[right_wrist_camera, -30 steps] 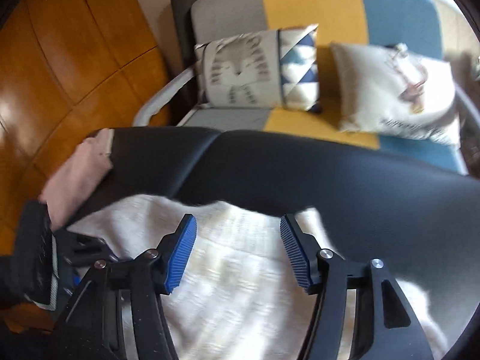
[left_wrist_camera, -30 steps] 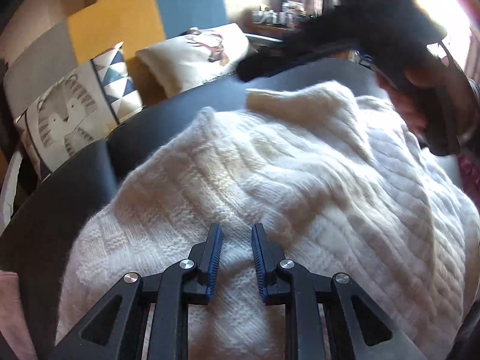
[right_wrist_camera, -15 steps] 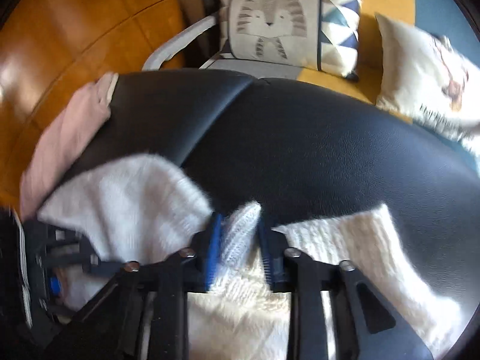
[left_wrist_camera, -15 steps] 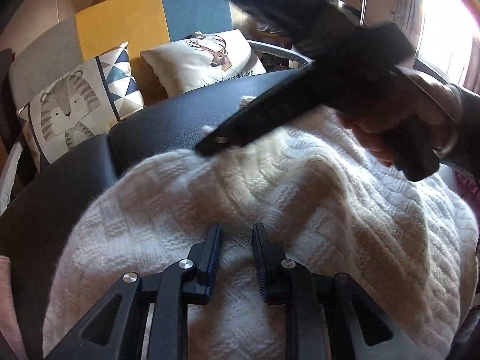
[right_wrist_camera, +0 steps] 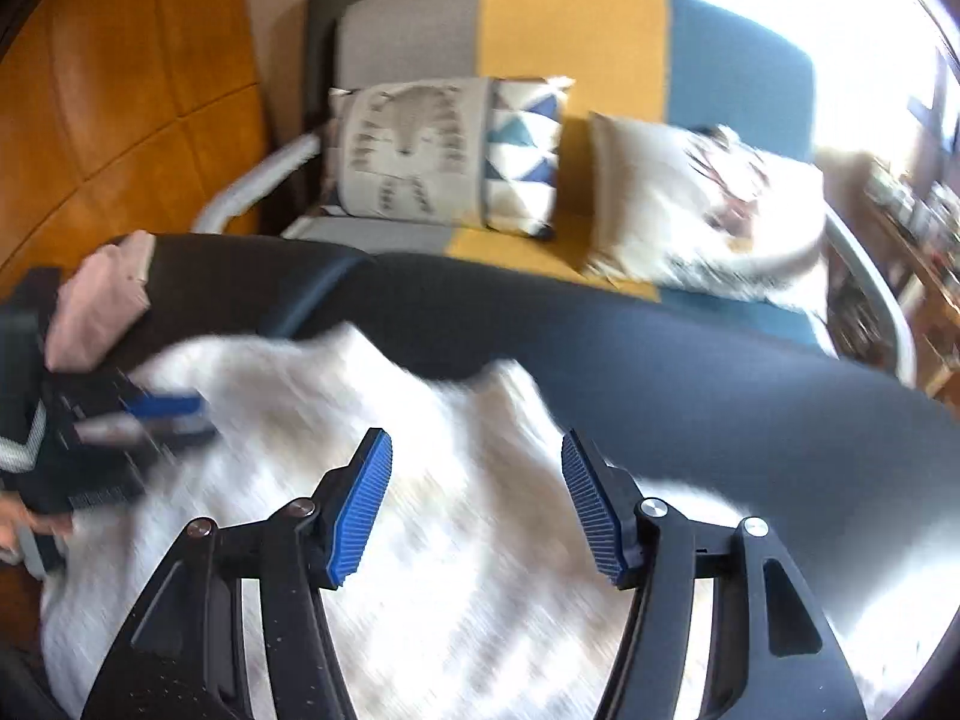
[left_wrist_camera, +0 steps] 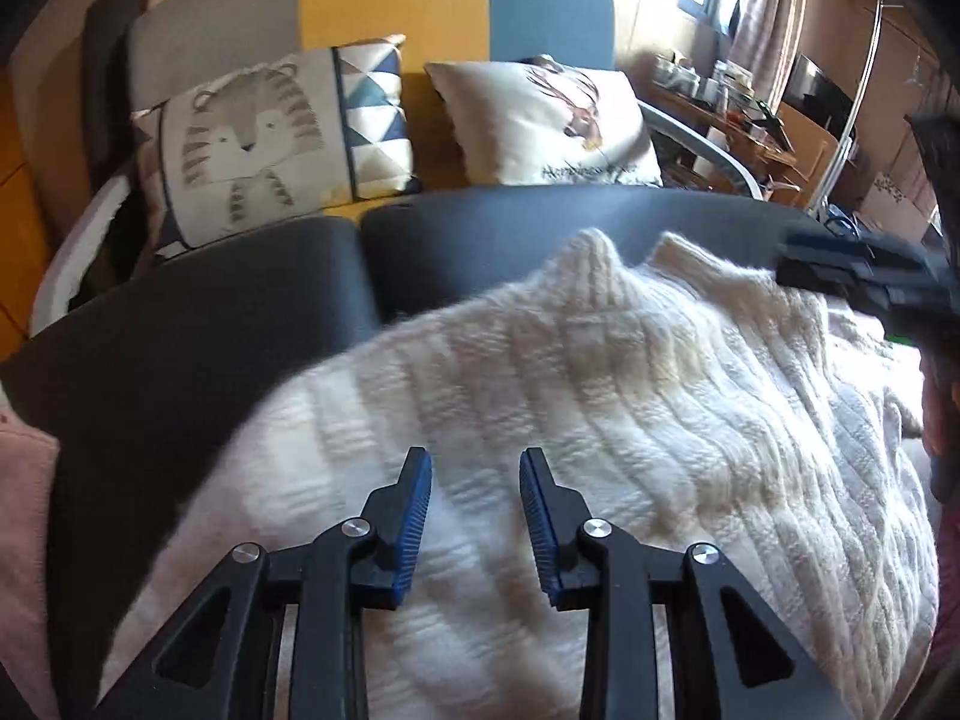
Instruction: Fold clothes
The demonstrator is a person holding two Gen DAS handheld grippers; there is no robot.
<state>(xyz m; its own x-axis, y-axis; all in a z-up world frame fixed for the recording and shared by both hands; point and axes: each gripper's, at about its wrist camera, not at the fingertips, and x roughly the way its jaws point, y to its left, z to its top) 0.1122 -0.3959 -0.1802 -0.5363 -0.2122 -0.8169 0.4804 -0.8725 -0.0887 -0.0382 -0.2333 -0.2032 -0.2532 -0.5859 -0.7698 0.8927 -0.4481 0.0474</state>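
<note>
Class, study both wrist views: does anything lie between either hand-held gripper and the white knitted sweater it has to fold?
Nothing visible does. The left hand-held gripper and the right hand-held gripper both hover directly over the white sweater, jaws open and empty. The pink garment lies off to the side.

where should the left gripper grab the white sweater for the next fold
Probably the ribbed corner that peaks at the far edge of the white sweater. It stands raised off the black surface, so open jaws could close around it from above, coming in from the near side.
</note>
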